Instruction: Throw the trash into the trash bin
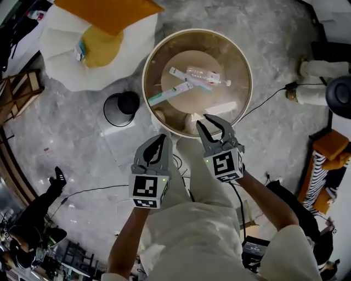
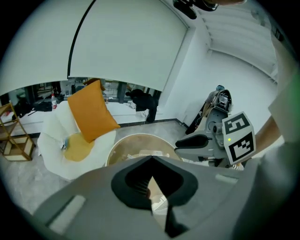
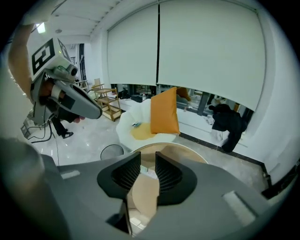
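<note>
Head view looks down on the trash: a clear plastic bottle (image 1: 204, 74) lying on its side, a long green-and-white box (image 1: 169, 94) slanted just beside it, and a flat white scrap (image 1: 220, 107) nearer to you. All of it rests on the sunken top of a round wooden table (image 1: 149, 57). On the floor just left of that table stands the trash bin (image 1: 122, 108), black and round. Your right gripper (image 1: 213, 127) hangs over the table's near edge, its jaws a little apart with nothing between them. Your left gripper (image 1: 160, 139) sits beside it, lower in the picture, jaw tips together and empty. Beyond the bin, a white seat (image 1: 60, 60) holds an orange cushion (image 1: 107, 13).
</note>
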